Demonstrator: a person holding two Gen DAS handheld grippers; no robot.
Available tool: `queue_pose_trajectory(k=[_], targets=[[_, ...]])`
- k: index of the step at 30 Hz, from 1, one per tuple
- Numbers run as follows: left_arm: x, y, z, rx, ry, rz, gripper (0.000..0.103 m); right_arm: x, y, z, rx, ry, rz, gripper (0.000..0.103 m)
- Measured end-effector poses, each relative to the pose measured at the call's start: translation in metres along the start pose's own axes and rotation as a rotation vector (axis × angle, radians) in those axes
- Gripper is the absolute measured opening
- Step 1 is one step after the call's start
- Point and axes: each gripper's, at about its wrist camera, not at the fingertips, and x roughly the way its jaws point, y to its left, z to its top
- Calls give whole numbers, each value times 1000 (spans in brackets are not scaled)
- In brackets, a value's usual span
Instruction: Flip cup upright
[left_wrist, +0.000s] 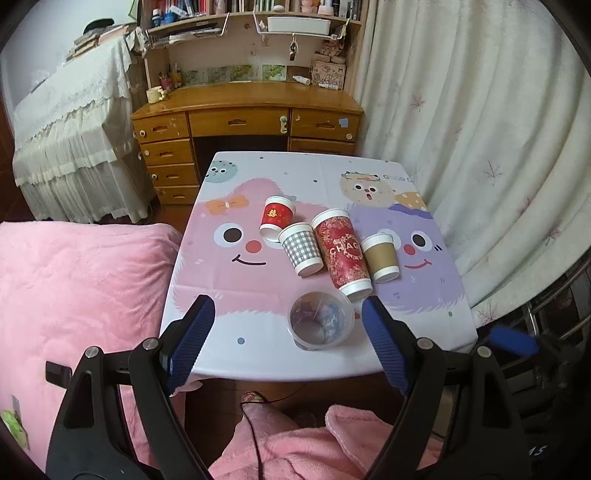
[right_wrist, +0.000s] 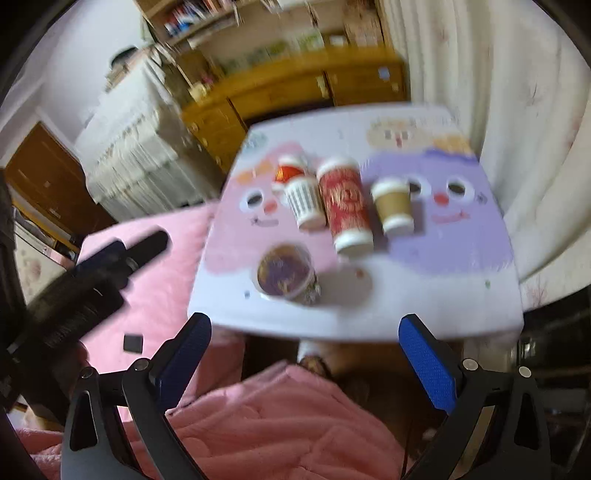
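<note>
left wrist view: looking down over the table from its near edge
left gripper: hanging spread wide, holding nothing, pads framing the near edge
clear cup: lying on its side near the front edge, mouth facing the camera, sitting between the fingers in this view but not touched
other cups: small red cup, checked cup, tall red cup, brown cup, all lying on their sides in a row behind, bottoms pointing near
likely target: guessing the clear cup, being closest; cannot tell for sure
grip advice: closing across the wall mid-body, not the rim; thin plastic probably flexing, so squeezing lightly
flip advice: rotating the mouth upward, setting the base flat before releasing; keeping clear of the tall red cup just behind

right wrist view: blurred, looking at the same table from further back
right gripper: also gaping, empty, off the near edge
clear cup: near front edge, left of centre
left gripper: showing at far left over pink bedding
risk: cup rolling away if nudged by one pad first
</note>
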Motion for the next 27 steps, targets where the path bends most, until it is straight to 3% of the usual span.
queue_pose_trajectory(k=[5,7,13,18,27], targets=[[-22,-4,-10,17,-84,46,80,-40,8,-16,-18,-229,-92,103],[-28,-4,-13,23,-103,68,82,-50,10,-20,-10,-257,-110,103],[-37,-4,-27,34,-101,96,87,-64,24,-32,-37,-285,-97,103],[-44,6,-35,-2,-105,105,102,-65,30,-42,-42,-273,-81,103],[-50,11,-43,-35,-120,91,102,-62,34,-52,-59,-271,-112,103]])
